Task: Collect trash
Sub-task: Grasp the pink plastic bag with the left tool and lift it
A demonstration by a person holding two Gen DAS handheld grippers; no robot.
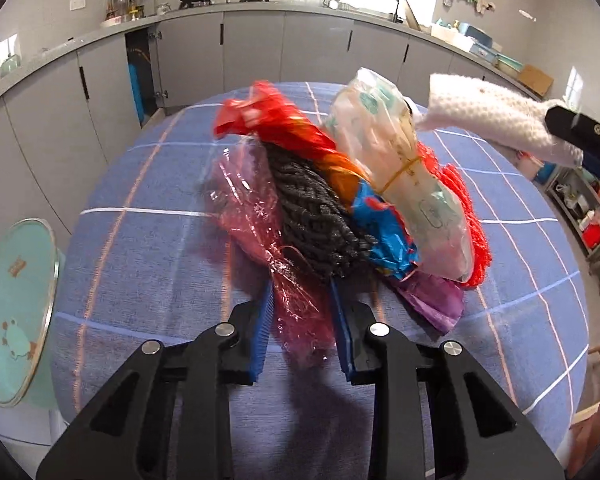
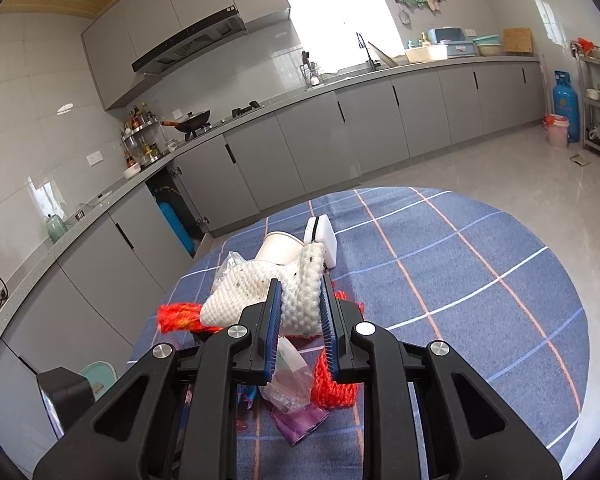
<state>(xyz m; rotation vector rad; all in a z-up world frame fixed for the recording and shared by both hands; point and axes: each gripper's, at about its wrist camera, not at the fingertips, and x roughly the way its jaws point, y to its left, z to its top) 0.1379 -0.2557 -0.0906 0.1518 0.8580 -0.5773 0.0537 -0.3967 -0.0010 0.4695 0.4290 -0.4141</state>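
The left gripper (image 1: 302, 308) pinched crinkled pink cellophane (image 1: 260, 216) on the desk (image 1: 140, 240); the right gripper (image 2: 300, 300) clamped white foam netting (image 2: 300, 296).

Trash pile (image 1: 340, 200) on tablecloth (image 1: 140, 260), just ahead of left gripper (image 1: 302, 304); cellophane wrapper (image 1: 284, 280) between its fingers. Foam net (image 2: 300, 300) between right gripper (image 2: 300, 312) fingers; cup (image 2: 280, 246), sponge block (image 2: 324, 240) beyond.

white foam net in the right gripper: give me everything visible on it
The white foam net is a soft, knobbly mesh sleeve, like fruit packing foam, with a few dark specks. It is bent and bunched, pinched between the blue pads of the right gripper, which is shut on it, held above the trash pile. From the left wrist it sticks out leftward, lifted clear of the checked tablecloth.
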